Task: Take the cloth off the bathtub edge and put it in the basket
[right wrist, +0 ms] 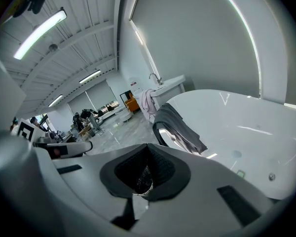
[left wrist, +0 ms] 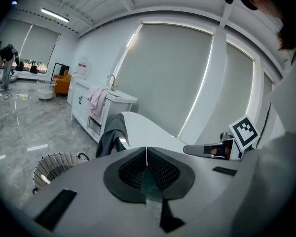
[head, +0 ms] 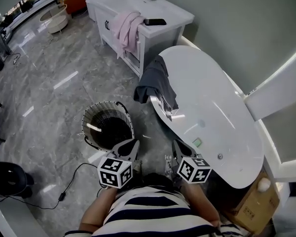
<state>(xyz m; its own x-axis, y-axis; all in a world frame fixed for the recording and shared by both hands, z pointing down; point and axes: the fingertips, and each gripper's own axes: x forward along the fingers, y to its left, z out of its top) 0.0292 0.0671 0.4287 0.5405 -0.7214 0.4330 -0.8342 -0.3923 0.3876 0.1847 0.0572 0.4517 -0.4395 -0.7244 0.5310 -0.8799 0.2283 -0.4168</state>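
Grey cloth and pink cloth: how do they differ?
The grey cloth is dark; the pink cloth is pale. The grey cloth hangs over the bathtub edge, the pink cloth over the vanity front. The grey cloth lies nearer the basket. Both hang draped, untouched.

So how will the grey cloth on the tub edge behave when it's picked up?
Probably floppy: the cloth hangs in soft folds over the tub rim. Likely light, as the fabric looks thin. It may slip easily off the glossy rim and dangle from wherever it is pinched.
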